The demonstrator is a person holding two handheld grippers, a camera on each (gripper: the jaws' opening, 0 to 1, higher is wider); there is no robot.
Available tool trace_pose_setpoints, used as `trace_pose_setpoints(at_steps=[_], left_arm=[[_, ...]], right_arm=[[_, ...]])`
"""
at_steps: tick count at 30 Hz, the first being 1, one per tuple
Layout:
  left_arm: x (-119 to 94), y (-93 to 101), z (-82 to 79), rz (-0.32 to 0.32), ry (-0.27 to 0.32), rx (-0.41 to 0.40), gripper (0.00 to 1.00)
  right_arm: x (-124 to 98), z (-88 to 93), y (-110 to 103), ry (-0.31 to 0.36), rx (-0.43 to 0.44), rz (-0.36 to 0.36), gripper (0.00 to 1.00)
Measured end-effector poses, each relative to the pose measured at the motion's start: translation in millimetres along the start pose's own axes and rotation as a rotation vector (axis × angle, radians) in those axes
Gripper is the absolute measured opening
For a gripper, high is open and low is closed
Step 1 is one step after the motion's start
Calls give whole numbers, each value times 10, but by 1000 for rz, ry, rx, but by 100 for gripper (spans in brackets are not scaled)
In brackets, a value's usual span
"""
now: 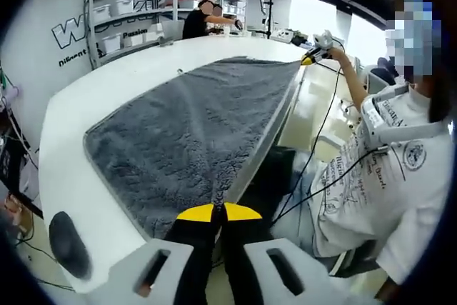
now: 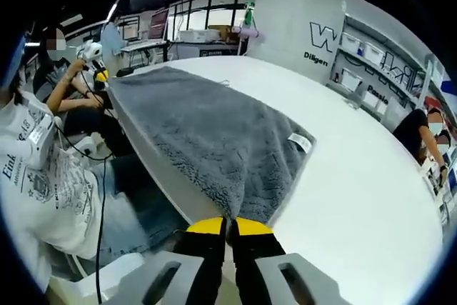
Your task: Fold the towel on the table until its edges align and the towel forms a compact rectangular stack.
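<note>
A grey fluffy towel (image 1: 193,133) lies spread flat on the white table (image 1: 93,98), one long edge hanging slightly over the table's side. My left gripper (image 1: 219,212), yellow-tipped, is shut on the towel's near corner at that side. My right gripper (image 2: 229,226) is shut on the opposite corner of the same long edge of the towel (image 2: 207,133). Each gripper also appears far off in the other view: the right gripper (image 1: 314,53) and the left gripper (image 2: 98,69), each held in a hand at a towel corner. A white label (image 2: 301,142) sits at another corner.
A person in a white printed shirt (image 1: 378,176) sits at the table's side between the grippers, with black cables (image 1: 321,141) hanging down. White table surface (image 2: 357,176) stretches beyond the towel. A dark oval patch (image 1: 68,244) lies near the table corner. Shelves (image 1: 136,23) and another person stand behind.
</note>
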State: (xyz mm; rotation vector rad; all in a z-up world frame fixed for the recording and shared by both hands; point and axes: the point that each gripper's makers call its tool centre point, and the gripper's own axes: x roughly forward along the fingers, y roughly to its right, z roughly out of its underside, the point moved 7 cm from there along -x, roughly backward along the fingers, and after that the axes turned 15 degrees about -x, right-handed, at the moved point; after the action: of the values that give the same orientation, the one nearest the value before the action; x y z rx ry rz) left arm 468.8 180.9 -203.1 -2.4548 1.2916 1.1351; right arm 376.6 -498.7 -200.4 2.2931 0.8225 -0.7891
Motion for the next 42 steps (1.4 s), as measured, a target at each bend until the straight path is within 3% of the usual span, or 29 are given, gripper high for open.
trace_pose_setpoints(at_steps=[12, 19, 33, 42], left_arm=[[-168, 157, -21, -8, -51, 25, 4], [-194, 227, -4, -5, -88, 42, 4], [-401, 287, -121, -3, -45, 24, 4], [-367, 149, -260, -4, -20, 18, 4]], right_arm=[[-161, -92, -160, -10, -40, 5, 3], [-246, -99, -104, -24, -56, 4, 3], [-457, -264, 3, -24, -94, 22, 4], [-325, -299, 106, -36, -98, 22, 4]])
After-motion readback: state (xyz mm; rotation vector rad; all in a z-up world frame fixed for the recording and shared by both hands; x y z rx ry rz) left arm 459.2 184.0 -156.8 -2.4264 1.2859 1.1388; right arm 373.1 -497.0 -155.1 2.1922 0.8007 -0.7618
